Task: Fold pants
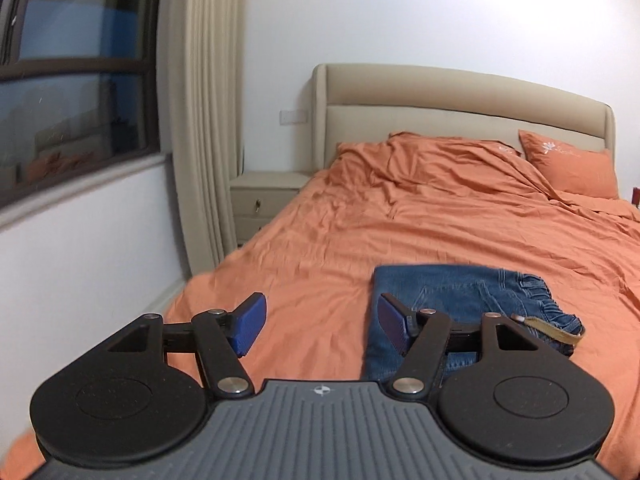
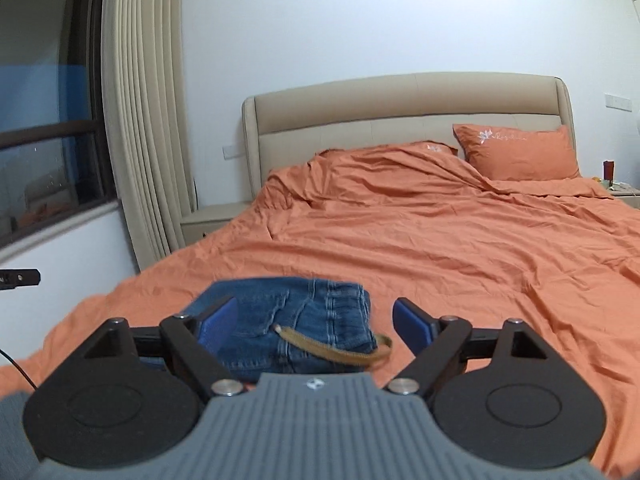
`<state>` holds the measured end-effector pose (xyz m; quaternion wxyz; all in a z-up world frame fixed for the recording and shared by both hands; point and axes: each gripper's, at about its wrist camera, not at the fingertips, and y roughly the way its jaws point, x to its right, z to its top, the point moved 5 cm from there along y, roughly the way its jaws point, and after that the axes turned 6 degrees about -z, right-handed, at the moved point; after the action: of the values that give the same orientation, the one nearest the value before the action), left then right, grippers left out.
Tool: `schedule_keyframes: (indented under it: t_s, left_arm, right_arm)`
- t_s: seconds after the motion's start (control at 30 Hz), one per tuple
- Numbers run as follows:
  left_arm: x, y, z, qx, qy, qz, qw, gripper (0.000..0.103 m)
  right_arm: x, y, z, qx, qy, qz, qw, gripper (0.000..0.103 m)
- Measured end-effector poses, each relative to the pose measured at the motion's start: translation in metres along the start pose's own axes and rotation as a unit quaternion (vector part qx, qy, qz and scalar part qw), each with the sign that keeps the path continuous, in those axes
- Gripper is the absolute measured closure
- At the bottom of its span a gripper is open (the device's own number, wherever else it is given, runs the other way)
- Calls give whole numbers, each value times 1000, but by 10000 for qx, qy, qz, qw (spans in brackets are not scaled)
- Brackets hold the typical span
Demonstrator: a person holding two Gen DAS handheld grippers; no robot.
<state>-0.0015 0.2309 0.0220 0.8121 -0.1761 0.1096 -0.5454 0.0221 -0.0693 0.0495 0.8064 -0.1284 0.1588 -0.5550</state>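
A pair of blue denim pants point(image 1: 460, 304) lies folded into a compact rectangle on the orange bedspread point(image 1: 360, 232) near the foot of the bed, a tan strap trailing from its waistband. My left gripper point(image 1: 320, 326) is open and empty, held above the bed just left of the pants, its right pad over their left edge. In the right wrist view the pants point(image 2: 288, 320) lie just ahead of my right gripper point(image 2: 316, 326), which is open and empty above them, with the strap point(image 2: 340, 350) between its pads.
The beige headboard point(image 2: 400, 96) and an orange pillow point(image 2: 520, 152) are at the far end. A beige nightstand point(image 1: 264, 200), curtain point(image 1: 200, 120) and window point(image 1: 72, 80) stand left of the bed. Small items sit on a stand at far right point(image 2: 616, 184).
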Motion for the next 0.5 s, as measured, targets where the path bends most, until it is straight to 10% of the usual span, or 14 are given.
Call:
schedule_keyframes:
  t_s: [0.5]
  left_arm:
    - [43,11,-21,-508,353,-243,9978,24]
  right_arm:
    - [-21,31,-28,-981,-323,-11,9946,22]
